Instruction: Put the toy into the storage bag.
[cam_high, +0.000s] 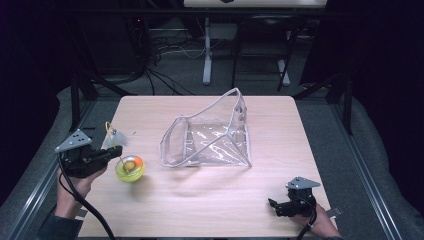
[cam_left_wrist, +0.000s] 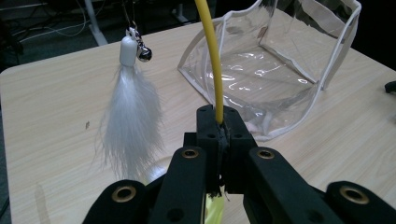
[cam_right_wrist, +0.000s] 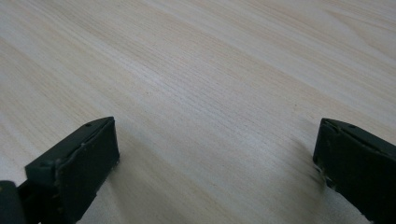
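A cat toy has a yellow-green ball base (cam_high: 130, 168) with an orange ball inside, a thin yellow rod (cam_left_wrist: 212, 56) and a white feather tuft (cam_left_wrist: 133, 116) with a small bell (cam_left_wrist: 144, 53). My left gripper (cam_left_wrist: 219, 123) is shut on the yellow rod, near the table's left edge (cam_high: 107, 152). The feather (cam_high: 114, 137) dangles beside the rod. I cannot tell whether the base touches the table. A clear plastic pouch (cam_high: 210, 135) stands open at mid-table, seen behind the rod (cam_left_wrist: 280, 70). My right gripper (cam_high: 274, 204) rests at the front right, jaws open over bare wood (cam_right_wrist: 215, 158).
The light wooden table (cam_high: 200, 200) has rounded corners and ends close behind the pouch. Past its far edge are a desk's metal legs (cam_high: 207, 55) and cables on the floor. Dark rails run along both sides of the table.
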